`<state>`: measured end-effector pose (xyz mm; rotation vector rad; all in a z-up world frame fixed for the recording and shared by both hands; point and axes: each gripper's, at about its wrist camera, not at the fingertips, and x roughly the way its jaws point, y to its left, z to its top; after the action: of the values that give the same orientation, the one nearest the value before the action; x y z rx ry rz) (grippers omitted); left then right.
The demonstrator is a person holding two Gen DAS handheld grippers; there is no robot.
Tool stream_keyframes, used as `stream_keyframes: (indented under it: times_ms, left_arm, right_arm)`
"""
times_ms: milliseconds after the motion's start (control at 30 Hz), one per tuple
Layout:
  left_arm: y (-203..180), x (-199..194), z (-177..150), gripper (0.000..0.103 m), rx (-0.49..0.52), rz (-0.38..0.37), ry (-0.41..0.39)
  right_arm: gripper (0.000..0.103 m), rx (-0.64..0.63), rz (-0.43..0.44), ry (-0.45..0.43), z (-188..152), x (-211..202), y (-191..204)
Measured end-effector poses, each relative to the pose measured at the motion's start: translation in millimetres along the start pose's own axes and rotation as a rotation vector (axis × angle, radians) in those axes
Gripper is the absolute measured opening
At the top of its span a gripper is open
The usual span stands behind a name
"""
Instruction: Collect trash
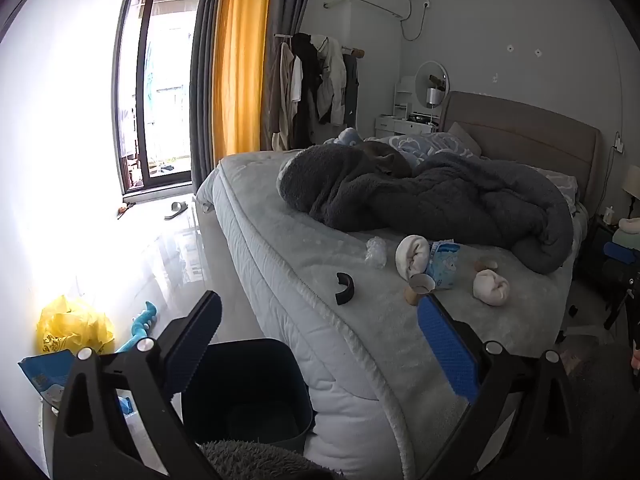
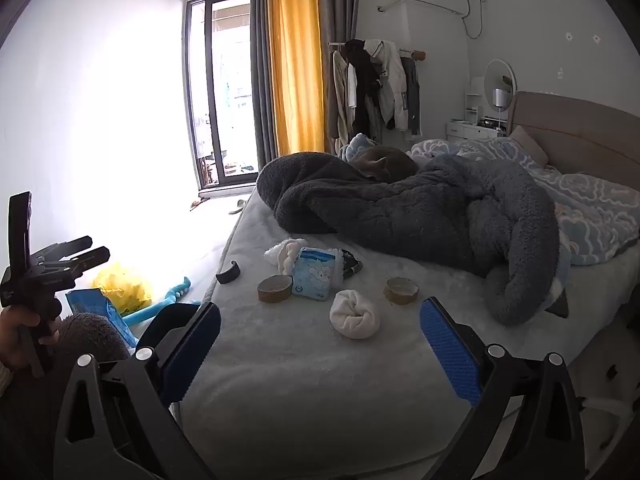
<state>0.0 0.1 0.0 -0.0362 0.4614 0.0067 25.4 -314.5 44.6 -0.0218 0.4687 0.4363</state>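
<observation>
Both tongs gape wide, empty — right tongs point(image 2: 320, 344) nearer: tape core point(image 2: 274, 288) and tissue pack point(image 2: 314, 278) lie ahead on bed point(image 2: 280, 380); the bin point(image 1: 248, 392), probably, sits below left tongs point(image 1: 320, 340).

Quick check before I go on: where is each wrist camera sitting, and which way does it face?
Left wrist: at the bed's foot corner, above a dark bin, facing the headboard; its open left gripper shows.
Right wrist: over the bed's foot, facing the same way; open right gripper, plus the hand holding the left gripper.
Shared: blue tissue pack, grey blanket.
</observation>
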Motion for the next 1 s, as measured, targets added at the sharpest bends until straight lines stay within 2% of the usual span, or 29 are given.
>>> stream_keyframes:
  times_ms: [1000]
  left_arm:
    - [0.5,0.2,0.1,0.1,-0.009,-0.003,0.005]
  right_arm:
    - [0.101,0.002,0.001,0.0,0.7,0.8,-1.4]
